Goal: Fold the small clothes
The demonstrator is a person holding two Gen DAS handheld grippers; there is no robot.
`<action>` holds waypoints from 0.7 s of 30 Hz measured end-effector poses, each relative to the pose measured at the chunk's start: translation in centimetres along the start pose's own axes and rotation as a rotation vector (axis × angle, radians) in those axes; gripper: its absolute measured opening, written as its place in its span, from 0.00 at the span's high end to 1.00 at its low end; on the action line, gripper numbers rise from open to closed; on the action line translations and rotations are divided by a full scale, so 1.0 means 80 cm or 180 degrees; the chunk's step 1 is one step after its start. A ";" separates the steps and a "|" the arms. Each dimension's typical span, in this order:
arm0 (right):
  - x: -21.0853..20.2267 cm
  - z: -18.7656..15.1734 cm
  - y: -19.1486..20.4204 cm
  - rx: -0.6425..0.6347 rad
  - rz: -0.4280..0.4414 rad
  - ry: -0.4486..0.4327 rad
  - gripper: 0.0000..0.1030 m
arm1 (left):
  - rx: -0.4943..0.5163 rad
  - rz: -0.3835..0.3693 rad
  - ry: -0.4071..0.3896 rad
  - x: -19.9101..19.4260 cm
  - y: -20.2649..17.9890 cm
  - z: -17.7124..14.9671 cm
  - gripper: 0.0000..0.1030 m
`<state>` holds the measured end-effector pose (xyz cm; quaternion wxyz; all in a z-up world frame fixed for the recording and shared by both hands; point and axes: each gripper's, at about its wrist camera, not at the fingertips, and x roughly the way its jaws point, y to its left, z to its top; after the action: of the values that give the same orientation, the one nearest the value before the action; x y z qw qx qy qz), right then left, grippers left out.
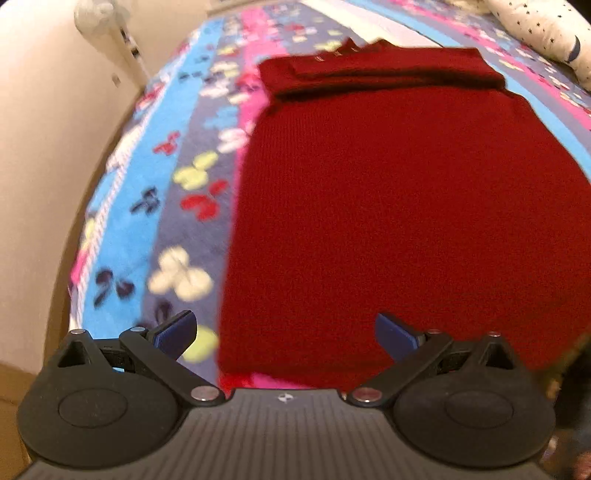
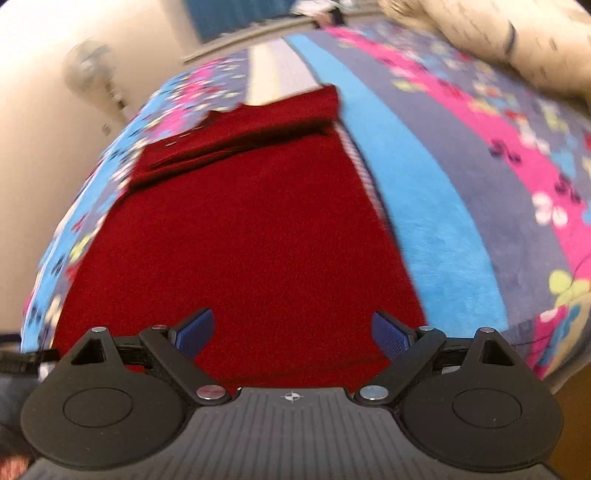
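A dark red knit garment (image 1: 406, 206) lies flat on the striped, butterfly-print bedspread (image 1: 155, 192), its far part folded over into a thick band (image 1: 376, 70). My left gripper (image 1: 286, 336) is open and empty, hovering over the garment's near left corner. In the right wrist view the same red garment (image 2: 243, 251) fills the middle, with its folded band (image 2: 243, 129) at the far end. My right gripper (image 2: 291, 334) is open and empty above the garment's near hem, toward its right side.
The bedspread (image 2: 461, 177) runs on to the right. A white star-print pillow (image 1: 546, 33) lies at the far right, also in the right wrist view (image 2: 498, 33). A cream wall (image 1: 48, 110) and a standing fan (image 2: 92, 77) are left of the bed.
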<state>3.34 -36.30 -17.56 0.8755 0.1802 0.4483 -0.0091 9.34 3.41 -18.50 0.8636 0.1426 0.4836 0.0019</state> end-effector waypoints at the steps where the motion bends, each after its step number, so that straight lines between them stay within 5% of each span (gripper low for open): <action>1: 0.015 0.008 -0.020 0.0136 -0.0075 0.0040 0.10 | -0.0070 -0.0018 0.0001 0.014 0.011 0.002 0.00; 4: 0.051 0.024 -0.064 0.0426 -0.0277 0.0098 0.10 | -0.0338 -0.0160 0.0105 0.047 0.042 0.016 0.00; 9: 0.108 0.042 -0.099 0.0793 -0.0025 0.0431 0.10 | -0.0175 -0.0227 0.0120 0.087 0.054 0.038 0.00; 15: 0.128 0.031 -0.062 0.0094 0.0314 0.0734 0.11 | -0.0392 -0.0728 0.0525 0.132 0.066 0.046 0.00; 19: 0.124 0.013 -0.067 0.0367 0.0698 0.0895 0.25 | -0.0461 -0.0885 0.0506 0.129 0.071 0.037 0.01; 20: 0.123 0.011 -0.069 0.0409 0.0679 0.0847 0.34 | -0.0444 -0.0868 0.0478 0.126 0.068 0.037 0.06; 21: 0.122 0.008 -0.072 0.0475 0.0616 0.0811 0.56 | -0.0456 -0.0849 0.0454 0.123 0.069 0.037 0.15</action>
<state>8.70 -40.49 -26.70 0.7926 0.2868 0.5342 0.0650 17.78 9.35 -23.87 0.8276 0.0147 0.5570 -0.0681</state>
